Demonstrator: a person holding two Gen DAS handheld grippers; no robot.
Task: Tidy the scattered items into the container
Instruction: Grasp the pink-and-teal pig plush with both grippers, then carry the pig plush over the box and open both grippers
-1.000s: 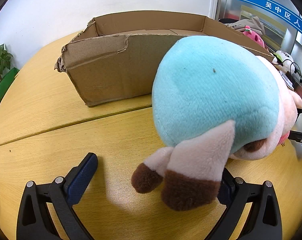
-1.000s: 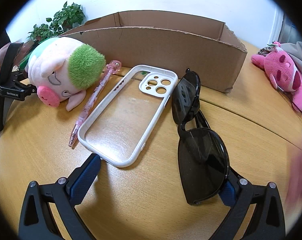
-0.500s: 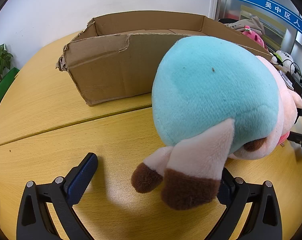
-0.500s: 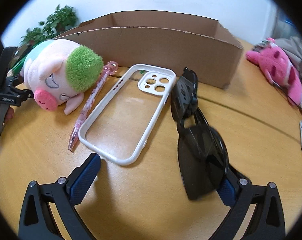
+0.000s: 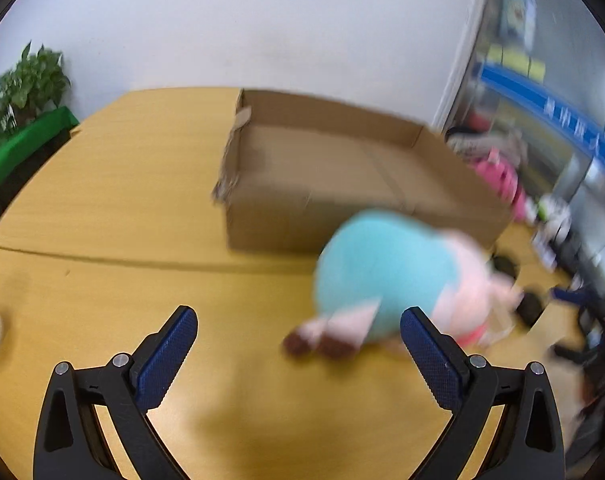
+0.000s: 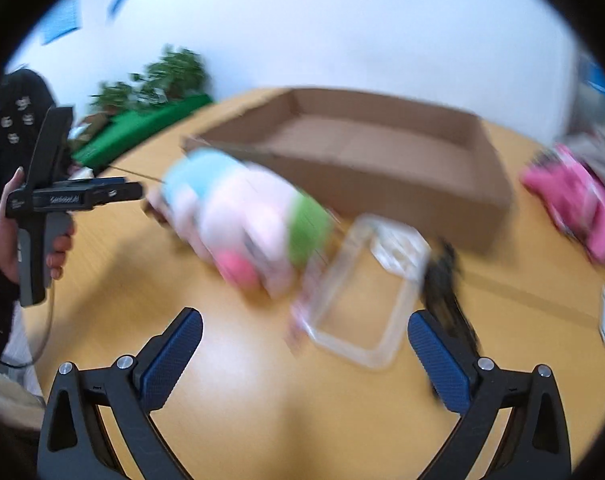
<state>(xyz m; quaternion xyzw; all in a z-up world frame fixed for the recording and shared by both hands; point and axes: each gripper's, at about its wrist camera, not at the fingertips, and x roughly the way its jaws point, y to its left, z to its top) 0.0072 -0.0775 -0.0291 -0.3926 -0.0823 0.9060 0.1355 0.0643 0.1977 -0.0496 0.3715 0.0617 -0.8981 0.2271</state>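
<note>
It looked like an office or meeting room: a large round wooden table (image 5: 114,208) stood before a plain white wall (image 5: 262,28). Left of the table sat a potted plant (image 5: 24,88); right of it, a glass partition with a blue signage band (image 5: 550,108), blurred.

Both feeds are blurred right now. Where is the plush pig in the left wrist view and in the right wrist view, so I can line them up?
Left wrist: plush pig right of centre, rear toward the camera, on the table in front of the cardboard box.
Right wrist: plush pig left of centre, snout toward the camera, beside the clear phone case.
Shared landmark: the cardboard box behind it.
</note>
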